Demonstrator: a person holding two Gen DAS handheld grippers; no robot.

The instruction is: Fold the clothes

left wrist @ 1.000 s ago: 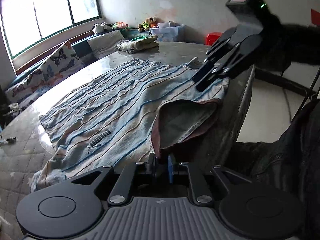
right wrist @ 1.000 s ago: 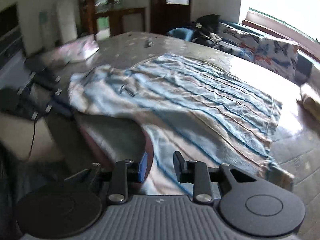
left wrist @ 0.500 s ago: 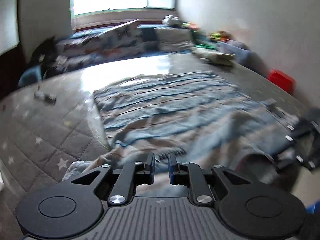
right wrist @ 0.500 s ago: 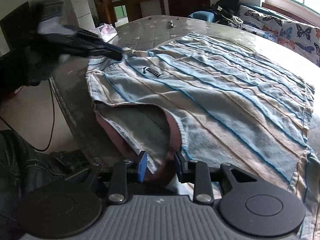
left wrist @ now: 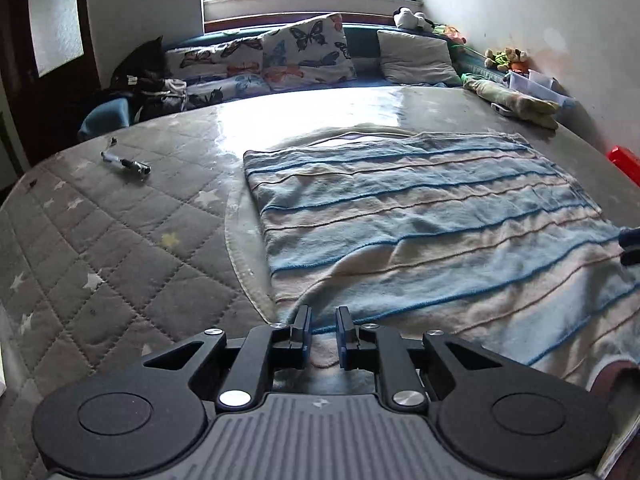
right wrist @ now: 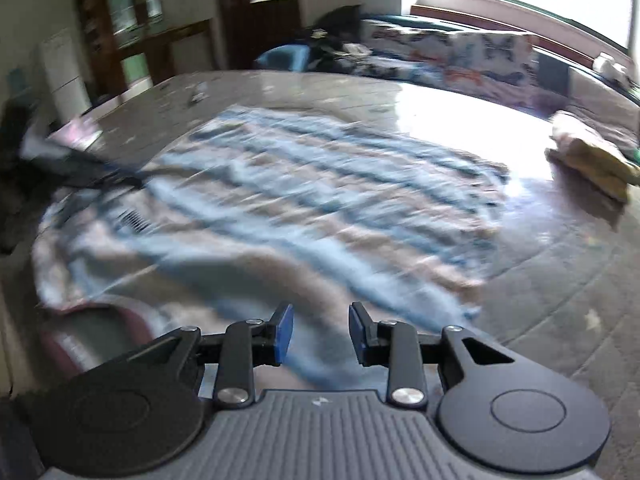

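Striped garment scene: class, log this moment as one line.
blue-and-beige striped garment: spread flat on grey quilted table | left gripper: open, at near hem | right gripper: open

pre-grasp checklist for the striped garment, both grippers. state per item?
1. Striped garment spread flat on the table: ok, only light wrinkles.
2. Left gripper at the garment's near edge, jaws parted with cloth between them: ok.
3. Left gripper actually pinching the cloth: not ok, a gap shows.
4. Right gripper open above the garment: ok.
5. Right gripper lined up with an edge or corner: cannot tell, the right wrist view is motion-blurred.
6. Fold path free of clutter: ok; the small dark tool and the folded cloth lie off the garment.
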